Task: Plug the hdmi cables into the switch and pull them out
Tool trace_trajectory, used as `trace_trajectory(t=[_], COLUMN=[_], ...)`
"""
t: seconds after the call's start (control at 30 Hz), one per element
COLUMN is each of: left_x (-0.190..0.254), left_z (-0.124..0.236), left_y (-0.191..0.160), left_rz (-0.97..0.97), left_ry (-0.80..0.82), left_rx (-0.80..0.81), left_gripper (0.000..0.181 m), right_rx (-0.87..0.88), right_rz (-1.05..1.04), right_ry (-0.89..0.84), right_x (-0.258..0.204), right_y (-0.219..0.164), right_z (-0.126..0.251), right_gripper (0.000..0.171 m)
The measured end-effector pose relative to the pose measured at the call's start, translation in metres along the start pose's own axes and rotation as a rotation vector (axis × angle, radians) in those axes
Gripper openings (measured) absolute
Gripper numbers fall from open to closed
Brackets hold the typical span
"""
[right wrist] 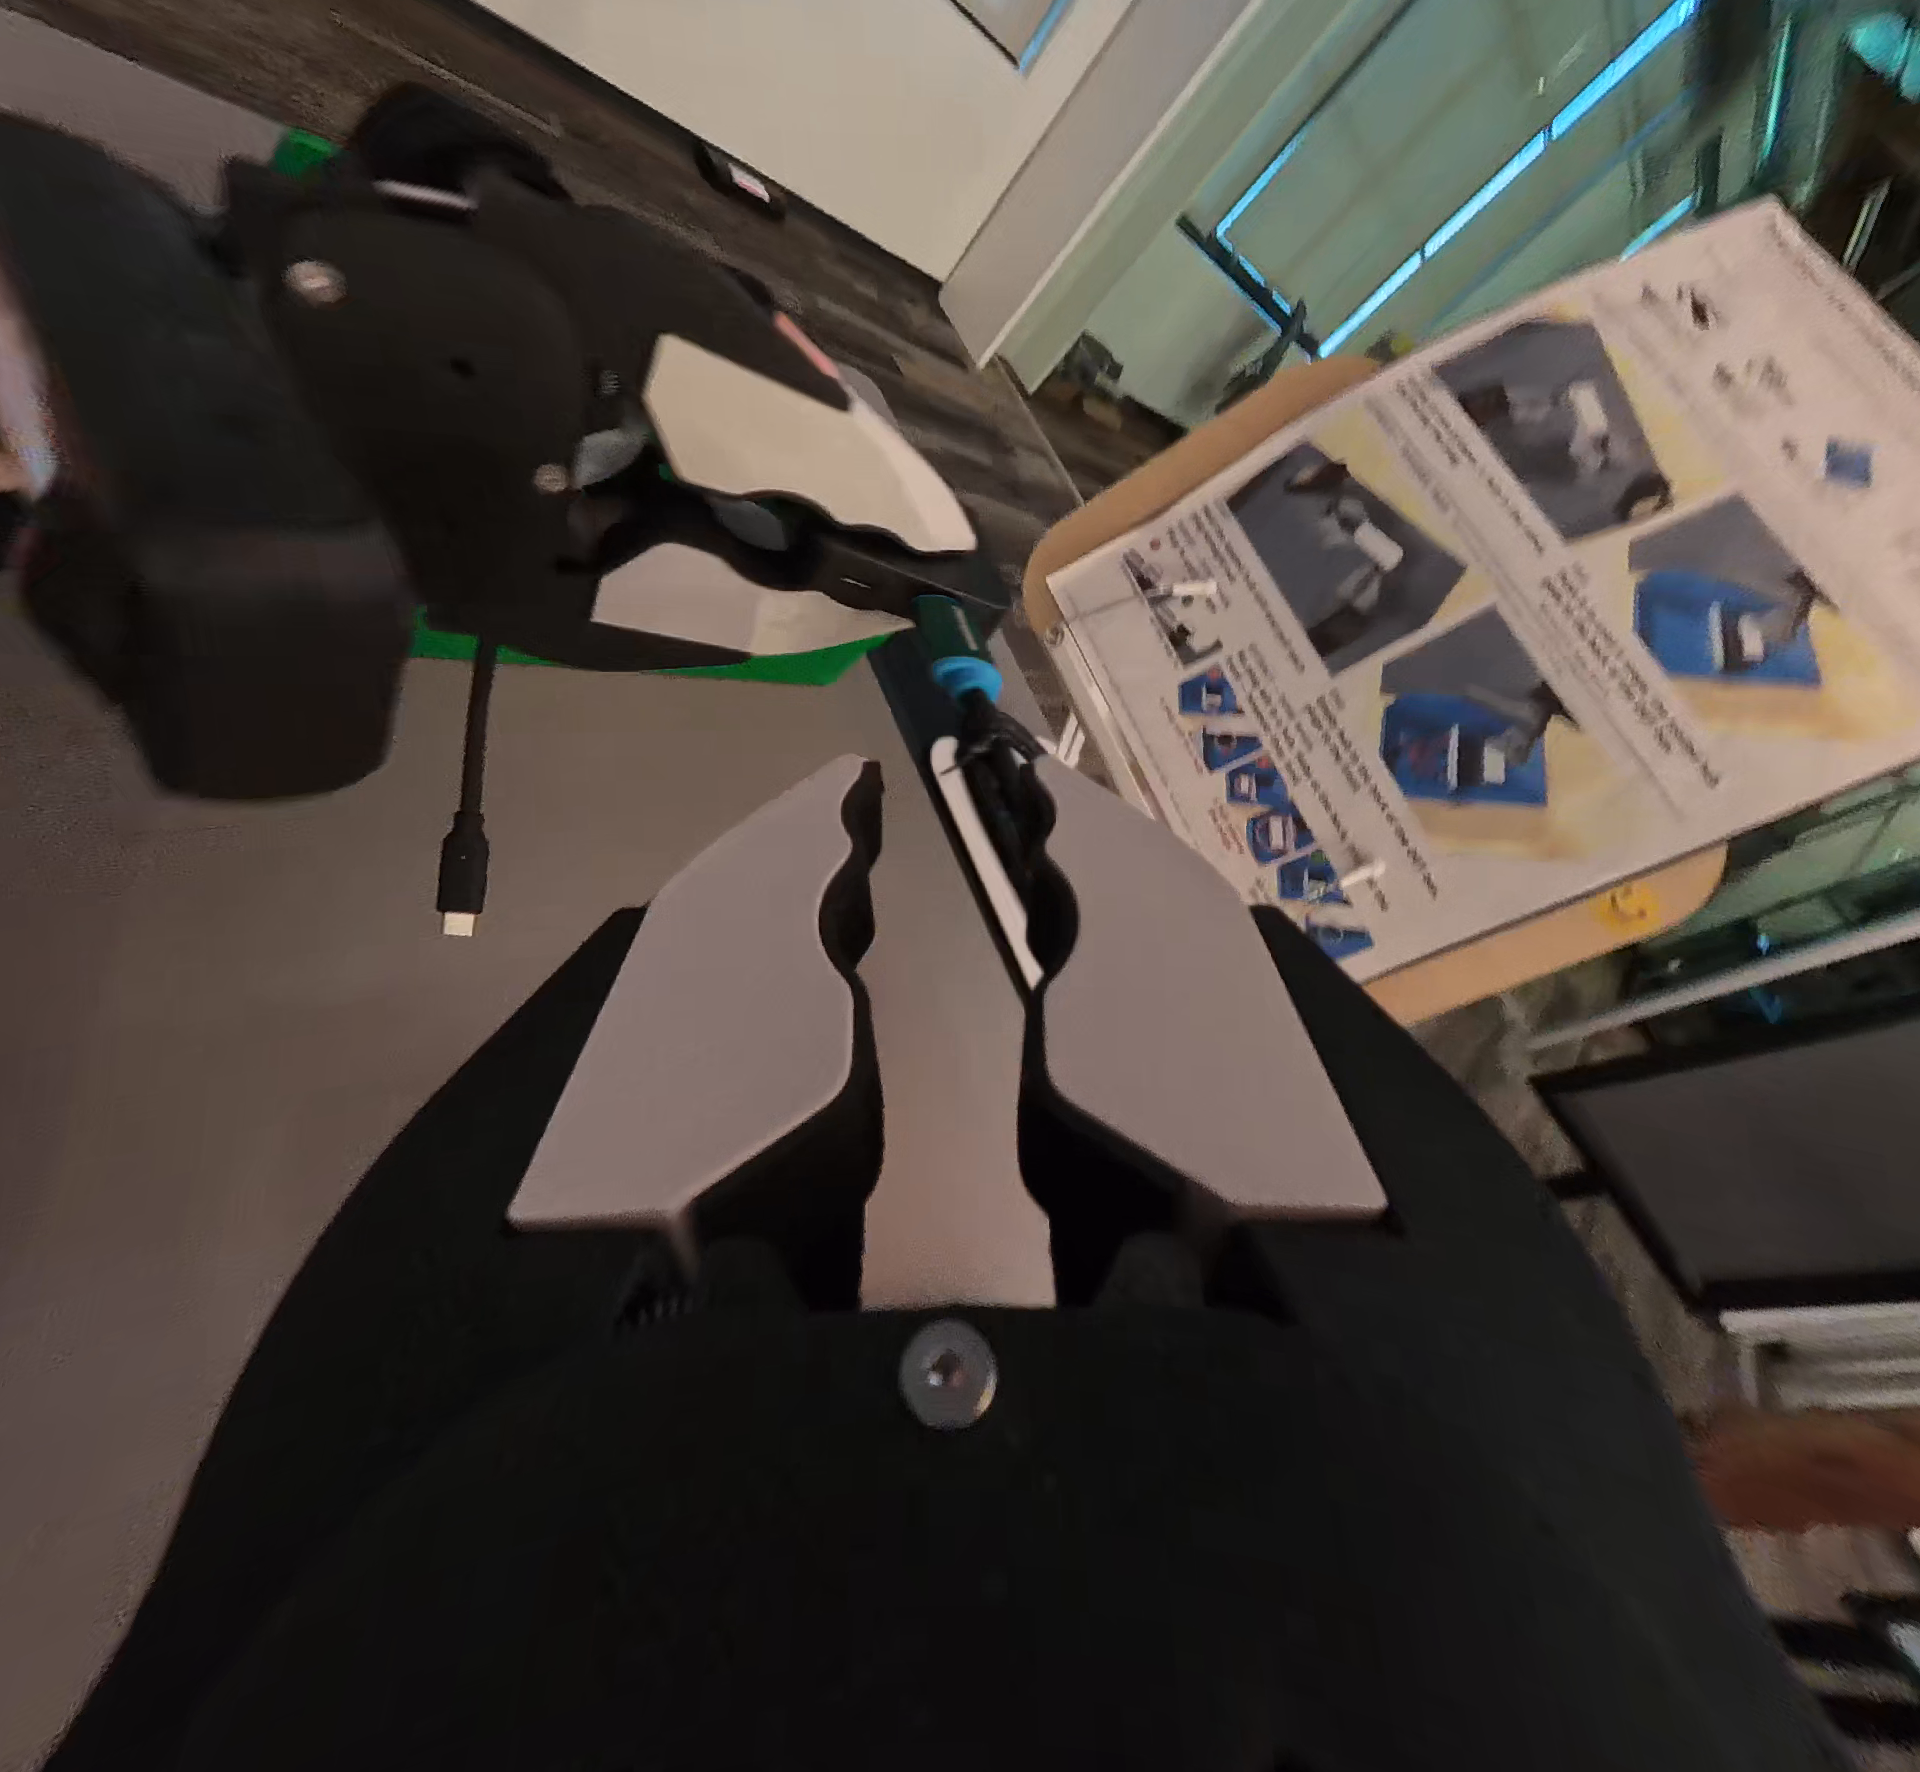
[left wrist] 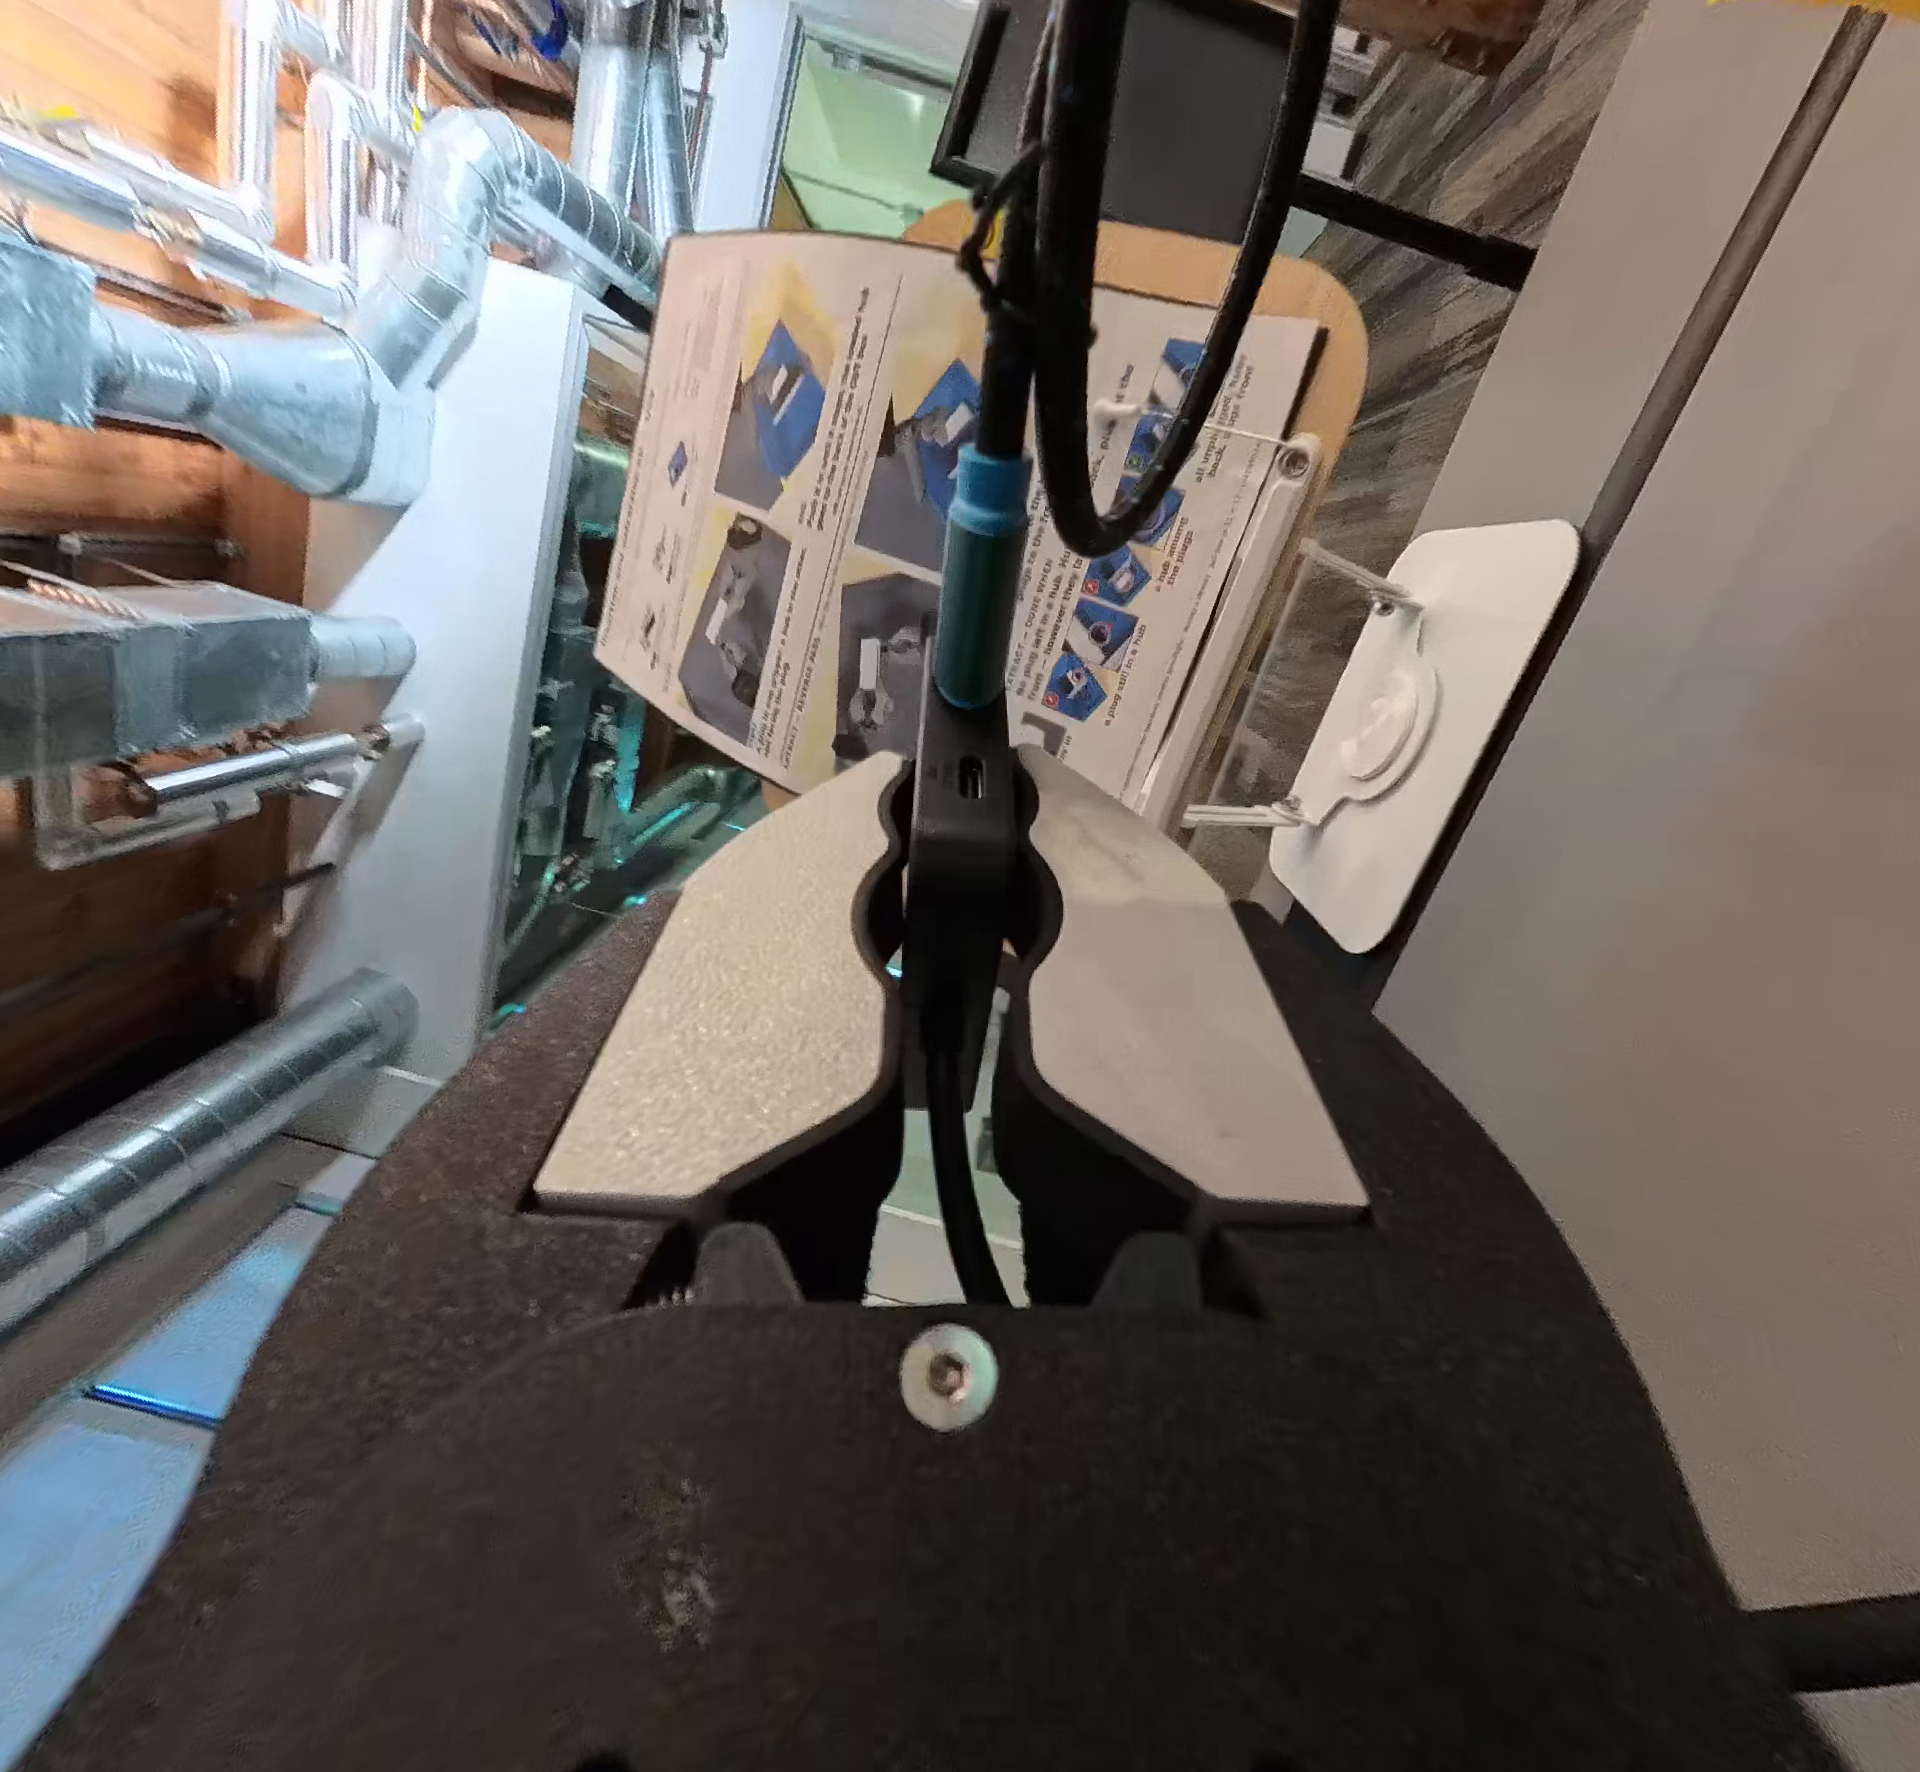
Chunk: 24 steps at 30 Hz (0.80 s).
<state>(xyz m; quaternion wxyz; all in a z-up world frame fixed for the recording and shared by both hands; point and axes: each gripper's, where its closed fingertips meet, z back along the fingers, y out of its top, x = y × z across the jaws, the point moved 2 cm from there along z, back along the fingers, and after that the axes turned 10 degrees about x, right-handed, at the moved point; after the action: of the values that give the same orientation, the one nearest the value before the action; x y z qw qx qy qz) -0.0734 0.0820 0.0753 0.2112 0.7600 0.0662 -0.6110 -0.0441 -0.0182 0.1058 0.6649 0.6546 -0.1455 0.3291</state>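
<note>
Left wrist view: my left gripper (left wrist: 956, 849) is clenched on the black switch (left wrist: 958, 813), teal-blue plug (left wrist: 977, 579) seated in its front end, black cable (left wrist: 1049, 216) looping up. Instruction sheet (left wrist: 831, 475) behind.

Right wrist view: my right gripper (right wrist: 951, 849) is released, fingers apart, cable (right wrist: 1013, 792) between the tips, untouched as far as I can tell. Switch held above the grey table (right wrist: 208, 1047), near its far edge.

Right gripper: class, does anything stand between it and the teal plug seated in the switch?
Nothing solid blocks it. The right gripper is open, and only the plug's own black cable runs between it and the teal plug. That plug sits in the switch, which the left gripper clamps.
</note>
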Motion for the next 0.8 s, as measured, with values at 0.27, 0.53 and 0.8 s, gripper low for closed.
trace_trajectory(t=[0.27, 0.53, 0.8], left_x=[-0.017, -0.007, 0.013], left_z=[0.004, 0.002, 0.004], left_y=[-0.013, 0.004, 0.037], left_rz=[0.234, 0.130, -0.023], left_ry=[-0.032, 0.008, 0.054], left_rx=[0.011, 0.054, 0.127], left_gripper=[0.014, 0.014, 0.014], right_rx=[0.123, 0.228, -0.028], right_rz=[-0.022, -0.085, -0.286], right_ry=[0.193, -0.057, -0.008], right_x=[-0.040, -0.006, -0.001], right_y=[0.011, 0.038, -0.015], right_z=[-0.018, -0.001, -0.017], right_gripper=[0.016, 0.031, 0.043])
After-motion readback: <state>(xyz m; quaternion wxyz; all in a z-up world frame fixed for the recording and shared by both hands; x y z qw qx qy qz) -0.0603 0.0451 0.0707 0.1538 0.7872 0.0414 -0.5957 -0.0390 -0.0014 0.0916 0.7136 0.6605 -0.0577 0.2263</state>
